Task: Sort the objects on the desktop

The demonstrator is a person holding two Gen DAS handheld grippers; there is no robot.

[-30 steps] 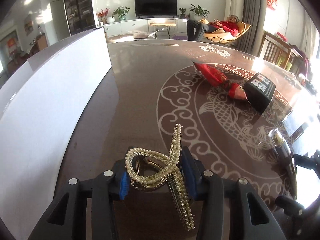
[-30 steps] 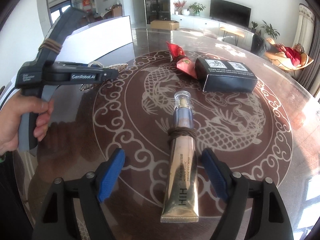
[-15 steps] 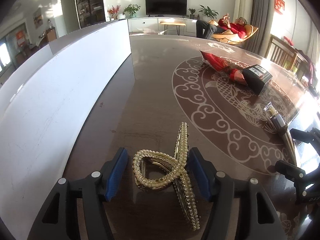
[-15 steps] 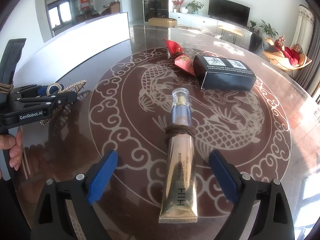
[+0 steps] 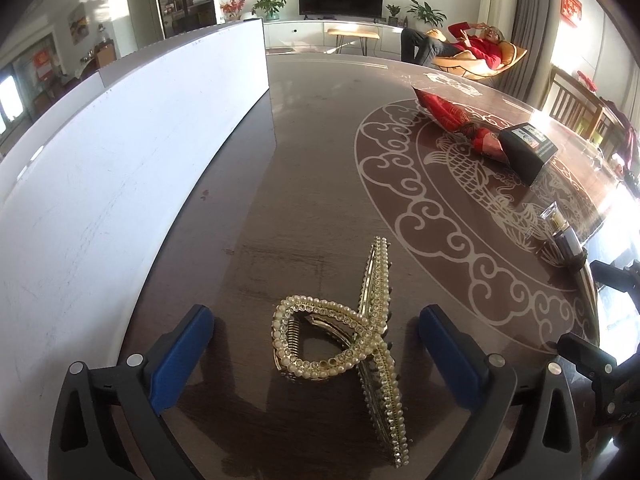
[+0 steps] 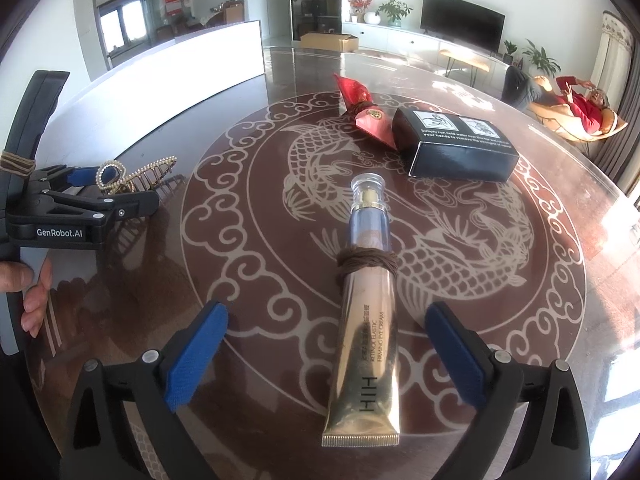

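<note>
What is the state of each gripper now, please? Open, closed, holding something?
Left gripper: open, jaws just widened; pearl hair clip lies free between them.
Right gripper: open, jaws just widened; eye cream tube lies free between them.

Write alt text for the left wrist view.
A gold, pearl-studded hair claw lies on the dark patterned table between the wide-open left tool, its pads clear of it. A white board stands left; a red pouch and black box lie beyond.
</note>
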